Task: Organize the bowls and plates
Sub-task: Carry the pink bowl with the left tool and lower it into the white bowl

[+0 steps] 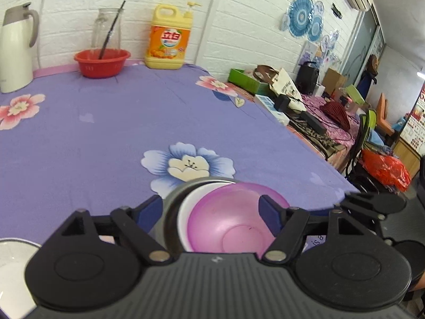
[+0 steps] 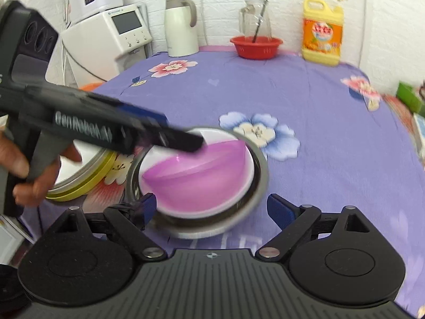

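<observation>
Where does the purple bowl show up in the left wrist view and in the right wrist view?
Left wrist: purple bowl bottom centre, between the left gripper fingers.
Right wrist: purple bowl centre, tilted in the white bowl inside the steel bowl.
Shared landmark: yellow detergent jug.

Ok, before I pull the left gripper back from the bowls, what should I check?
1. Left gripper open: ok, its fingers are spread either side of the purple bowl.
2. Purple bowl seated level in the white bowl: not ok, it sits tilted.
3. White bowl nested in the steel bowl: ok.
4. Left fingers clear of the purple bowl's rim: cannot tell; the right wrist view is blurred there.
5. Right gripper open and holding nothing: ok.
6. Plate stack apart from the steel bowl: ok, cloth shows between them.
</observation>
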The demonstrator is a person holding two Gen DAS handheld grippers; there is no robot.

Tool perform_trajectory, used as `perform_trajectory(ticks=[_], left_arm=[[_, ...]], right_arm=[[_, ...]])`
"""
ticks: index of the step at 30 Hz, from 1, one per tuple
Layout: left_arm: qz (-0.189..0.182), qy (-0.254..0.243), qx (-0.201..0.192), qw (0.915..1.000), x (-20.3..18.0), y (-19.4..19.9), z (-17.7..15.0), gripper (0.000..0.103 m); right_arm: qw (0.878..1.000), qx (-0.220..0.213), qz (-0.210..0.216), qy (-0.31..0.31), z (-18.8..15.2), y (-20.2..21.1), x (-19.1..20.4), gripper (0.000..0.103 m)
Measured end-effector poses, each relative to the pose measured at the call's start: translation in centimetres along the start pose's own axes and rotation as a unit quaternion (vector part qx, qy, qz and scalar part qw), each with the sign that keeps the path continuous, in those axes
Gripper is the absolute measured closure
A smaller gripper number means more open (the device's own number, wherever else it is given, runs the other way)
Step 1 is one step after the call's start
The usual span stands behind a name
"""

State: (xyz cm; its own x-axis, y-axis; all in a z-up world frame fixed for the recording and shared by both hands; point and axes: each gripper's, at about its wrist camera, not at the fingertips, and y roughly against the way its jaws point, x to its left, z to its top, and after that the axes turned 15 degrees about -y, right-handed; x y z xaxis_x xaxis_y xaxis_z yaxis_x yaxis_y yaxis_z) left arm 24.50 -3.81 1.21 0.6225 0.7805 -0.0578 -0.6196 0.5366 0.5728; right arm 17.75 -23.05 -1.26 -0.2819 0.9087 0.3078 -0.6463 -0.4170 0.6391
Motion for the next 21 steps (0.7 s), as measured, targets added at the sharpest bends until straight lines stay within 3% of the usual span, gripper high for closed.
perform_trajectory(ticks=[3,6,12,21], left_arm=[[0.004,0.021,0.0,0.9998,1.0,0.3,-0.3,0.03],[0.009,0.03,-0.001,0.9995,1.6,0.3,-0.4,0.03],[0.008,0.029,-0.005,0.9995,1.4,0.6,-0.5,0.03],[0.005,0.034,0.01,0.9994,1.8,-0.4,-0.7,0.03]], right_arm=[[0.999,0.0,0.016,-0.029,-1.1,1.3,-0.7,0.0],[0.998,-0.036,0.029,-0.052,-1.4,2.9,-0.7,0.0],[0.995,-0.086,0.0,-0.049,0.1,2.2,-0.9,0.0],[0.997,-0.038,-0.032,-0.067,0.4,-0.6,-2.6,0.0]])
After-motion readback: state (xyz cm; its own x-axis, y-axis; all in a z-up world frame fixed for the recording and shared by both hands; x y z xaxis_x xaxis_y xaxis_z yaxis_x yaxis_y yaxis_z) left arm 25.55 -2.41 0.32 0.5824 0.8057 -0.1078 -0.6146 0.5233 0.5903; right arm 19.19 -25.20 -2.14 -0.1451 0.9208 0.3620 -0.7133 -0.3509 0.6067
